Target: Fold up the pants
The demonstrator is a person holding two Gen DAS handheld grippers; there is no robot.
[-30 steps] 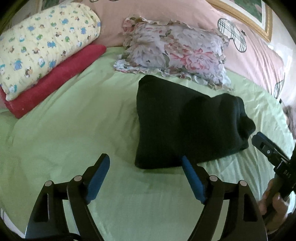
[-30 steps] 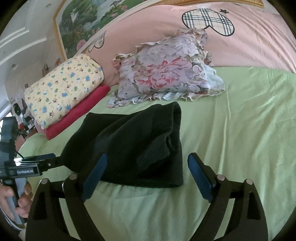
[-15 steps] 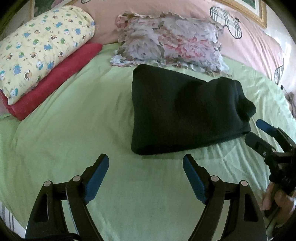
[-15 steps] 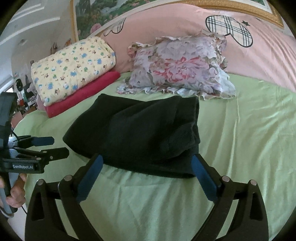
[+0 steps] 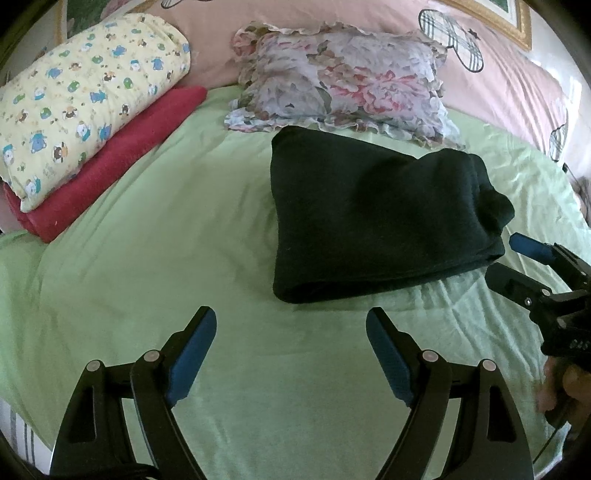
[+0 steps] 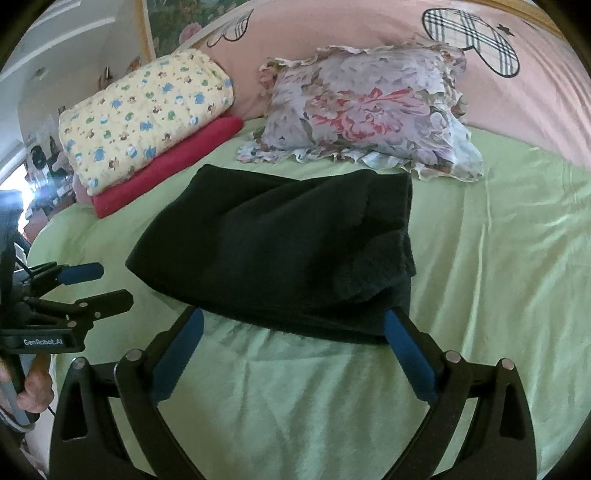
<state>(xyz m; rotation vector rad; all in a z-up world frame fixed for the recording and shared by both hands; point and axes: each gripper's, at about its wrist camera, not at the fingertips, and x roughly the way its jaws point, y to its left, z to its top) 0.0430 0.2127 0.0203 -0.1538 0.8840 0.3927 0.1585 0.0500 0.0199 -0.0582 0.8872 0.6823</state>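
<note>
Lying folded into a thick dark-green fleece bundle, the pants (image 5: 373, 218) are seen on the pale green bedsheet (image 5: 184, 229), just in front of a frilled floral pillow (image 5: 340, 81). The left gripper (image 5: 291, 326) is held above bare sheet short of the bundle's near folded edge, its blue-padded jaws spread wide with nothing between them. The right gripper (image 6: 293, 326) is likewise spread wide and empty, and its blue fingertips (image 6: 400, 332) are seen right at the bundle's near edge, though contact cannot be confirmed. A yellow cartoon-print quilt (image 5: 85, 92) is stacked on a folded red blanket (image 5: 110, 158) at the left, well apart from the pants. A pink headboard cover (image 6: 332, 33) is visible behind.
</note>
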